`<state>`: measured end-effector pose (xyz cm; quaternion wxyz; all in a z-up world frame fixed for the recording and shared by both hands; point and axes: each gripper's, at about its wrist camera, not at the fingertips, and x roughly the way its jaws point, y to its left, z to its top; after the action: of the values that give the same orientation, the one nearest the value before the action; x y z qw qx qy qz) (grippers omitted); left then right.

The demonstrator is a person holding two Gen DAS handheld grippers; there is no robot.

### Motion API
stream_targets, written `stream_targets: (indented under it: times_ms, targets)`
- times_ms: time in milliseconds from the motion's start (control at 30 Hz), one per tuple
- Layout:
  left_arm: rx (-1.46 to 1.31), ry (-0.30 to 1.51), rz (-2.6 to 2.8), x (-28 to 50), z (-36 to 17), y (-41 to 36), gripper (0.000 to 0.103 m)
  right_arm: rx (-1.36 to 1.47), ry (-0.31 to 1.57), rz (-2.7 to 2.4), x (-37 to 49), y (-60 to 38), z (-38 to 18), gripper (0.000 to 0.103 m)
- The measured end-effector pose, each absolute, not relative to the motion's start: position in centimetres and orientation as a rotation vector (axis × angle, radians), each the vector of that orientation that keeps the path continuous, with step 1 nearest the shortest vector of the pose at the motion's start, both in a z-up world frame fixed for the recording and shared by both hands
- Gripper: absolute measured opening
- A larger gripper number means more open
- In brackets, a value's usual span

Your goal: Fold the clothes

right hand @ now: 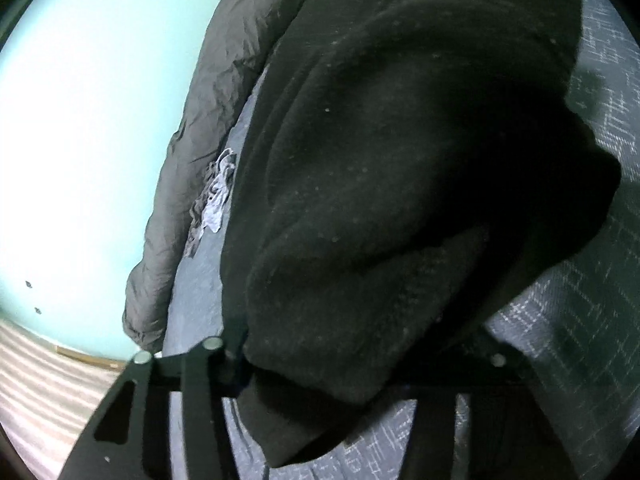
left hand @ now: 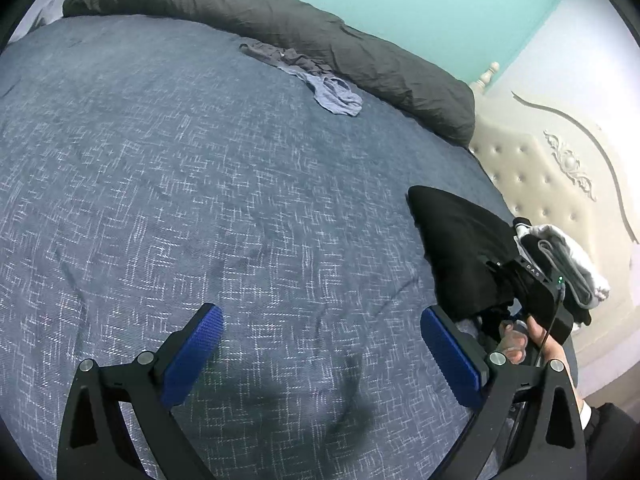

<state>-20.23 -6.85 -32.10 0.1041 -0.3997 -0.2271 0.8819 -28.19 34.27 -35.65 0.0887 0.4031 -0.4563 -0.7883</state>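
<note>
Right wrist | right gripper [right hand: 304, 364] pinches black garment [right hand: 400, 160] | left gripper [left hand: 320, 356] spread, empty

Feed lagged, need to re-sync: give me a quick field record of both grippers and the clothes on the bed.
left gripper: open, empty, above the blue patterned bedspread
right gripper: fingers hidden by cloth; black knit garment bunched over it
unfolded: crumpled grey-blue garment beside the dark grey rolled duvet
stack: grey and white folded clothes near the cream tufted headboard

A folded black garment [left hand: 460, 248] hangs bunched above the bed, while a crumpled blue-grey garment [left hand: 308, 74] lies near the far edge.
</note>
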Motion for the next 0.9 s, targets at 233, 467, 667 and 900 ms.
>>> stream_targets:
  times_ms: [233, 467, 667, 900]
  targets:
    - [-1.172, -0.659, 2.596, -20.3, -31.8, -6.7, 0.101, 1.206, -1.136, -2.264, -28.1, 35.0, -32.5, 0.038]
    - [-1.161, -0.648, 2.589, -20.1, -31.2, -5.7, 0.101, 1.241, -0.847, -2.109, -25.9, 34.7, -29.0, 0.038]
    - [-1.134, -0.646, 2.6, -19.6, -30.4, -5.1, 0.101, 1.232, -0.525, -1.965, -23.1, 32.9, -25.7, 0.038]
    - [-1.139, -0.622, 2.612, -19.6, -30.3, -4.5, 0.101, 1.27, -0.167, -1.795, -24.2, 28.6, -26.1, 0.038]
